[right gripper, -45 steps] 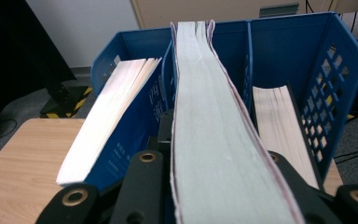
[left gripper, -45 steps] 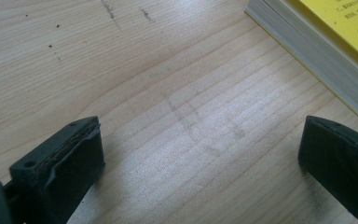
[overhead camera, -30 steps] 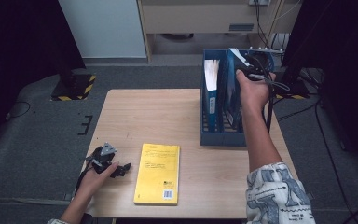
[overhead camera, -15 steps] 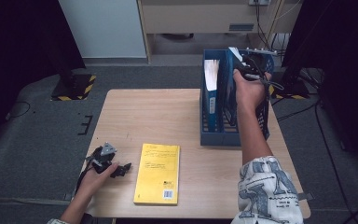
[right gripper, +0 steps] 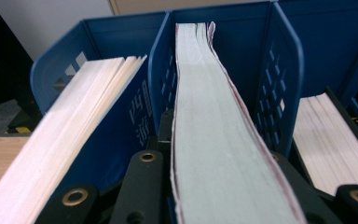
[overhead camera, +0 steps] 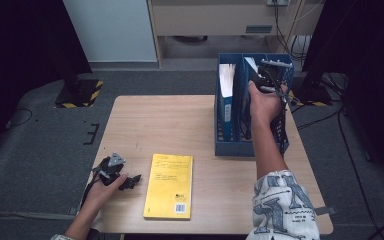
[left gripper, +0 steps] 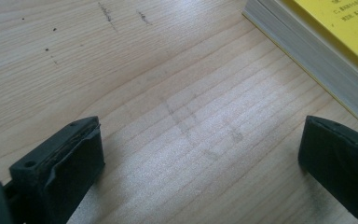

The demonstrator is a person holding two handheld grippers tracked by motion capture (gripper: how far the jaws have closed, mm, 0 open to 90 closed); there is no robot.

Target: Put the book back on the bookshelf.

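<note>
A blue file rack (overhead camera: 226, 146) stands at the table's far right. My right gripper (overhead camera: 269, 75) is above it, shut on a pale-edged book (right gripper: 214, 121) held on edge over the rack's middle slot (right gripper: 279, 70). Its jaws clamp the book from both sides at my right gripper (right gripper: 216, 184). A yellow book (overhead camera: 169, 186) lies flat near the front edge. My left gripper (overhead camera: 131, 181) rests on the table just left of it. In the left gripper view, my left gripper (left gripper: 200, 158) is open over bare wood, with the yellow book (left gripper: 335, 28) at the upper right.
Another book (right gripper: 65, 149) stands in the rack's left slot, and a third (right gripper: 331, 144) lies in the right one. The wooden table (overhead camera: 160, 125) has free room in its middle and back left. A striped stand base (overhead camera: 77, 92) and cables (overhead camera: 330, 112) lie on the floor around.
My right gripper has come down with the book towards the rack's middle slot. The left gripper and the yellow book have not moved.
</note>
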